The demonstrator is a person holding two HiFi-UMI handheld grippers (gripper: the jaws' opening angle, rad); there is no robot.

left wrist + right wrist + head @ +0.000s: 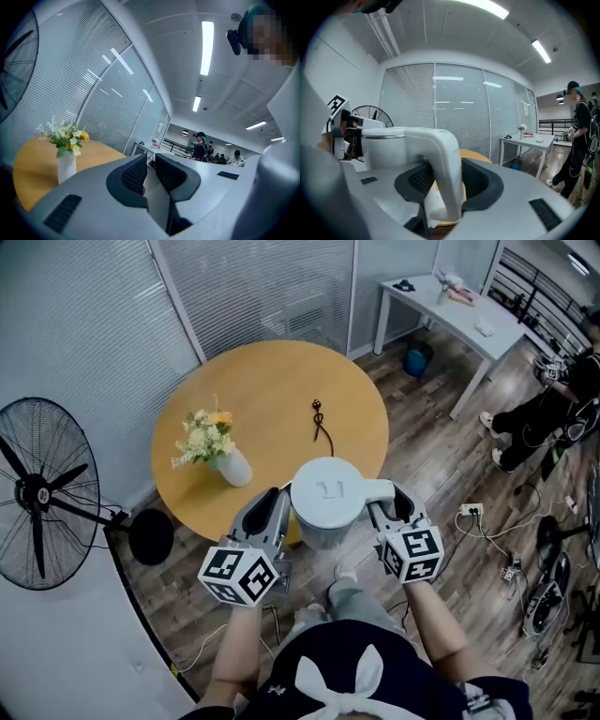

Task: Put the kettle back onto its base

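fan [37, 493]: on the floor at far left, beside the round table [272, 390].
vase of flowers [231, 465]: upright on the table's left part, well apart from the kettle.
left forearm [236, 648]: stretched forward from the body, about parallel to the other arm.
left gripper [272, 498]: points across the table, roughly level. It lies along the kettle's left side; can't tell if it touches. Jaws all but together, only a thin slit at the tips, nothing in it.
kettle [326, 495]: white, upright, lid up. Carried between the two grippers, over the table's near edge.
handle [445, 154]: sticks out to the kettle's right, into the right gripper.
right gripper [390, 505]: tipped slightly down, jaws clamped on the handle from both sides, marker cube facing up.
right forearm [436, 624]: extended forward, wrist straight.
black cord [322, 423]: lying mid-table, beyond the kettle.
white desk [469, 320]: against the far wall, right of the table.
person [562, 399]: at far right.
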